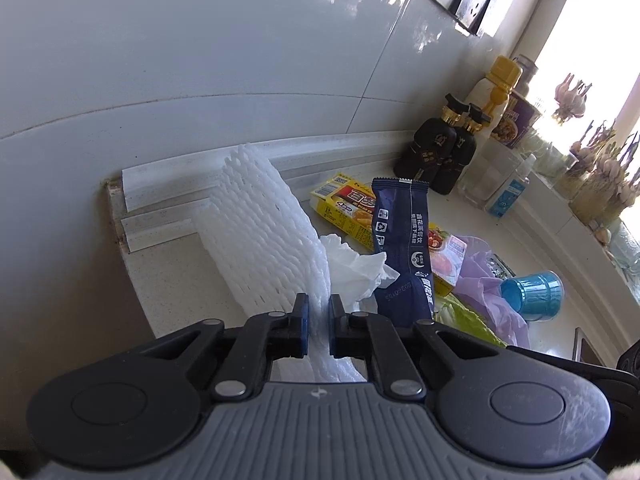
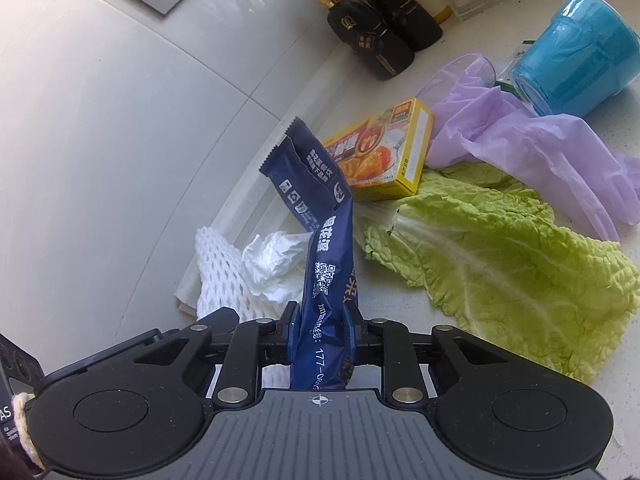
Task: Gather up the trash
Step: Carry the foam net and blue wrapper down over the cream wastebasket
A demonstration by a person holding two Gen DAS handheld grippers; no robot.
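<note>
Both pickups look locked in at this point. The left hand-held gripper [image 1: 319, 312] has its pads pinched on the white foam mesh fruit sleeve [image 1: 260, 232], which stands up off the pale speckled tabletop [image 1: 168, 272] near its back edge by the wall trim. The right hand-held gripper [image 2: 322, 320] is clamped on the lower end of the dark blue foil snack wrapper [image 2: 320, 216] — the wrapper sticks up and bends over in front of it, so it's clearly off the surface at the top.

Still lying on the tabletop: a crumpled white tissue [image 2: 272, 260] just beside the foam sleeve, a yellow cardboard curry box [image 2: 380, 152] behind the wrapper, a big pale green cabbage leaf [image 2: 500, 256] toward the front right, a lilac rubber glove [image 2: 532, 148] touching the leaf's far side, and a tipped blue plastic cup [image 2: 580, 56] near the back. Two black sauce bottles [image 2: 380, 32] at the back edge probably aren't trash.

So I'd say it's the grab step, done for two items. Next move should be lifting both clear and carrying them to a bin — none in view, so I can't tell where. The foam is squashy and light, so the grip needs to hold firm.
</note>
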